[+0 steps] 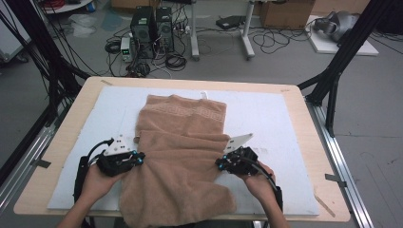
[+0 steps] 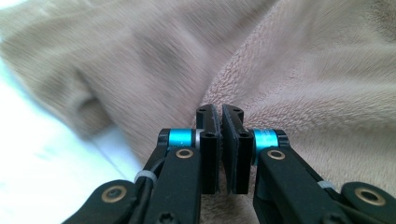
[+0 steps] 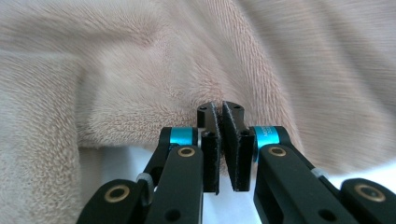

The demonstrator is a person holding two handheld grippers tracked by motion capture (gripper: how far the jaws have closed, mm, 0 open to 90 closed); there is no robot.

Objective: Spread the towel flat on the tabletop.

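A tan towel [image 1: 183,137] lies on the white mat [image 1: 271,116], its near part folded up over the far part and its near end hanging over the table's front edge. My left gripper [image 1: 141,159] sits at the towel's left edge, and my right gripper [image 1: 219,164] at its right edge. In the left gripper view the jaws of my left gripper [image 2: 220,111] are shut, with towel [image 2: 303,70] pile puckered at their tips. My right gripper [image 3: 220,107] is likewise shut, and the towel [image 3: 140,70] gathers into creases that run to its tips.
The wooden table [image 1: 71,118] has black frame posts at both back corners and metal rails along its sides. Computers [image 1: 152,31], cables and boxes stand on the floor beyond it. Bare mat lies left and right of the towel.
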